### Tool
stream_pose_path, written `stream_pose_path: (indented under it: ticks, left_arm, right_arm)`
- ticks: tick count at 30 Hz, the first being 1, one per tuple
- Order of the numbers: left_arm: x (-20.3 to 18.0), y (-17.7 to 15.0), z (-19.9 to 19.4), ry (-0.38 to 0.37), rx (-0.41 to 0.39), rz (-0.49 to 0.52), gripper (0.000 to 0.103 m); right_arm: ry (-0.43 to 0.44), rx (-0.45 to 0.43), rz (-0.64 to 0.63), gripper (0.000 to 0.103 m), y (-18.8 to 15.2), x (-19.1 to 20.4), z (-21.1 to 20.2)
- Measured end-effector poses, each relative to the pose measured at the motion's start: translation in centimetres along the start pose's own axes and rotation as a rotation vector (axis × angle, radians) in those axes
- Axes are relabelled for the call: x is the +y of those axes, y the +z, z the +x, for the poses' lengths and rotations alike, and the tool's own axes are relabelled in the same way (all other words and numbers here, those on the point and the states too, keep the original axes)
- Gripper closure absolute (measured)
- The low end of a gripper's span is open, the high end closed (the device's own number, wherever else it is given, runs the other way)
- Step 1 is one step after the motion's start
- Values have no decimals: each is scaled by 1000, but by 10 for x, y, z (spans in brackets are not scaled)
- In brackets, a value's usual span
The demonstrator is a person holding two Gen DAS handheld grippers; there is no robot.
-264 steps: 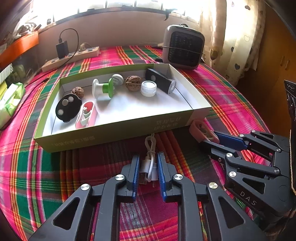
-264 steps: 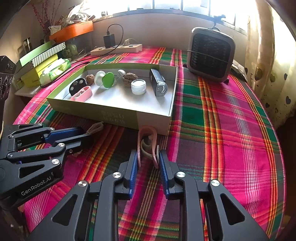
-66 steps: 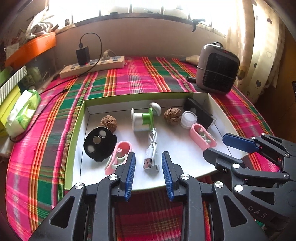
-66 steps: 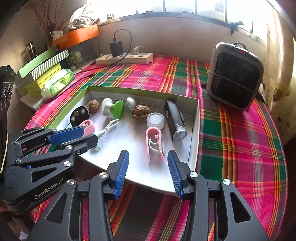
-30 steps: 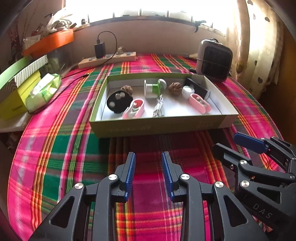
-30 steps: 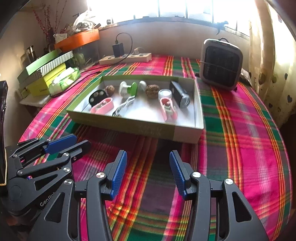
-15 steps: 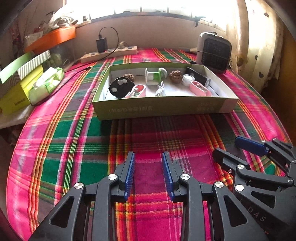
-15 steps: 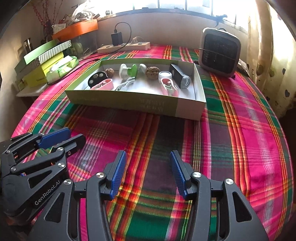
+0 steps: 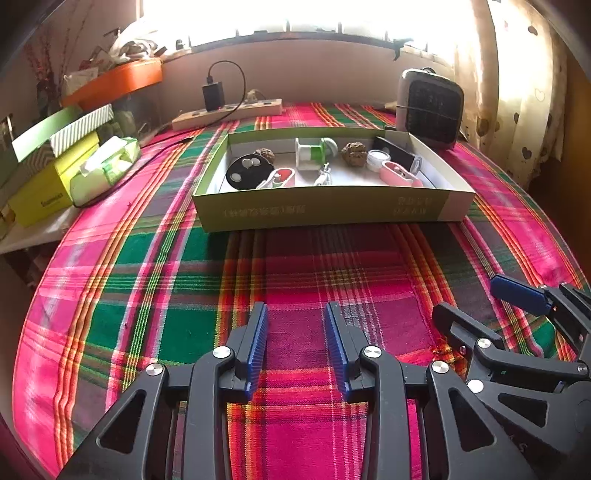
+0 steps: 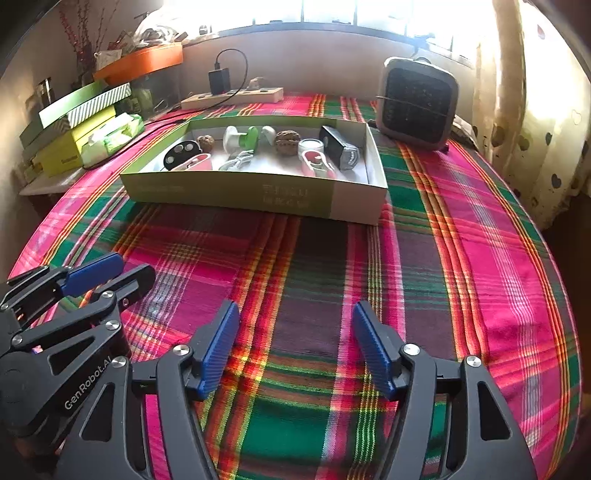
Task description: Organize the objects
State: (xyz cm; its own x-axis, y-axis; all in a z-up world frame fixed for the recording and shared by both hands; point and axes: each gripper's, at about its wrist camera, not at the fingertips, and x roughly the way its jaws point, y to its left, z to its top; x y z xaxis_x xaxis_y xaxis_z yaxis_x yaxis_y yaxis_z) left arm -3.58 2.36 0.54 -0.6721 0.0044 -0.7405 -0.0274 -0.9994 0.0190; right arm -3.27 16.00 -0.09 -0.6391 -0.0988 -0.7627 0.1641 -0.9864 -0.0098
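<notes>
plaid tablecloth (image 9: 295, 266), sunlit window (image 9: 314, 14); left gripper (image 9: 296, 321) and right gripper (image 10: 293, 325) agape, empty.

home | plaid tablecloth (image 9: 147, 258) | heart curtains (image 10: 535, 110) | space heater (image 10: 417, 101)

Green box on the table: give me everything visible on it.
The box is a shallow, open-topped tray, cardboard by its look: green outer walls, a pale panel at its right end, faint print on the front wall, white inside. It sits flat on the plaid cloth, beyond both open grippers, untouched by them. Small items lie inside. The heater stands behind its right corner.
</notes>
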Motion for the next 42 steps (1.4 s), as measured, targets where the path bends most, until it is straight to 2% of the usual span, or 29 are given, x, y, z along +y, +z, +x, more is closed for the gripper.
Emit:
stream_pose_path:
  ticks: [5,8,42]
  left_arm:
    - [0,0,0,3,0,-5,72]
    - [0,0,0,-12,1,-7,68]
    - [-1,0,0,-12,1,-7,68]
  right_arm:
    - [-7,2,4,35,1,-1,0]
    - [-9,2,6,35,1,0,0]
    - [-8,2,7,35,1,-1,1]
